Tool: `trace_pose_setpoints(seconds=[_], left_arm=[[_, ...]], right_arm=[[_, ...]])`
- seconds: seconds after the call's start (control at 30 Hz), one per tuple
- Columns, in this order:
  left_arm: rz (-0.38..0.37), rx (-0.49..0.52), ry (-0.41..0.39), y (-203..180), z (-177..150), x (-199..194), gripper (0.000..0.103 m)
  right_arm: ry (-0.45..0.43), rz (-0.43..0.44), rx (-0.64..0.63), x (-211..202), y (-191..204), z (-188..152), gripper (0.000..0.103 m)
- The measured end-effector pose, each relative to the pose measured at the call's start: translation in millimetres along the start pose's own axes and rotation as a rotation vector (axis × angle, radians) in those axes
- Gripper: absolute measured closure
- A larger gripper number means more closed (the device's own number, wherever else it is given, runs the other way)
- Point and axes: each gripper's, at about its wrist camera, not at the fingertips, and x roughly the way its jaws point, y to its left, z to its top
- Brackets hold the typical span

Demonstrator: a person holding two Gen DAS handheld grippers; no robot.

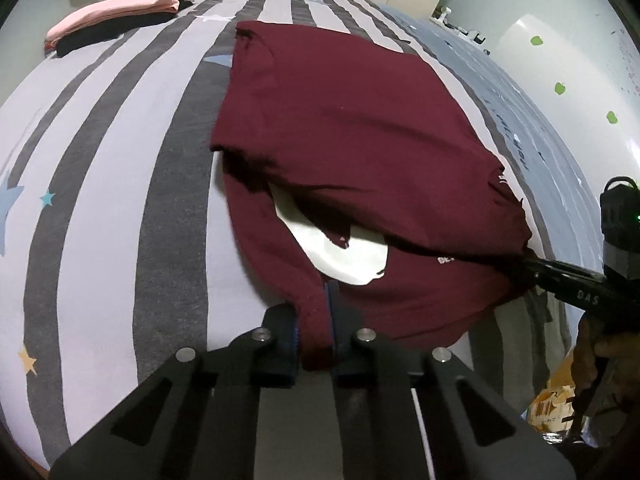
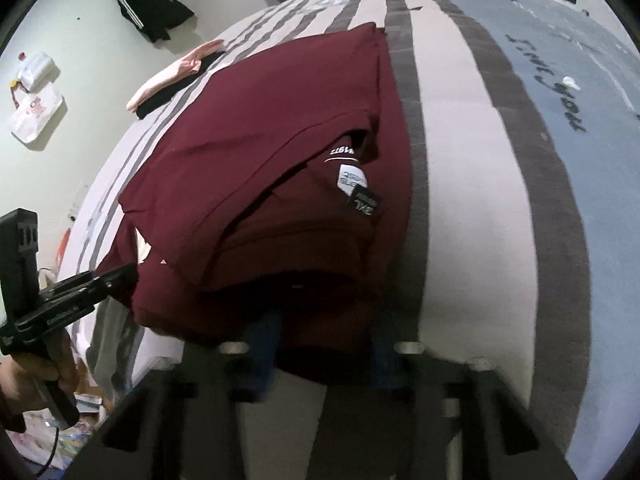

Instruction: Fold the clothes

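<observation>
Maroon T-shirt (image 1: 344,128) lies half-folded on the striped bedspread (image 1: 120,200), its near hem pinched in both my claws, left gripper (image 1: 316,344) and right gripper (image 2: 324,344) clamped at opposite corners so I can carry that edge over evenly.

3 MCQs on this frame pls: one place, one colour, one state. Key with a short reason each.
1. The folded pink garment lies:
A. far end of the striped bedsheet
B. on the floor
C. on the shirt

2. The shirt is:
A. navy
B. maroon
C. green

3. The left gripper is:
A. open, empty
B. shut on the shirt
C. out of view

Key: A, it sits on the stripes beyond the maroon cotton shirt; B, dark red cloth; B, pads pinch the near hem.
</observation>
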Motion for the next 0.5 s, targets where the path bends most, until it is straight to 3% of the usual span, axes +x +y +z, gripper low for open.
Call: trace_pose_setpoints(seconds=[0.27, 0.37, 0.5], left_arm=[[-0.069, -0.072, -0.07, 1.6, 42.3, -60.3, 0.096], [-0.095, -0.078, -0.124, -0.9, 76.2, -82.4, 0.096], [-0.113, -0.103, -0.164, -1.9, 132.0, -82.4, 0.096]], right_arm=[[-0.03, 0.029, 0.025, -43.4, 8.1, 12.6, 0.094], [-0.061, 0.044, 0.017, -64.7, 13.6, 40.5, 0.095], [-0.103, 0.057, 0.012, -84.3, 17.0, 84.4, 0.096]])
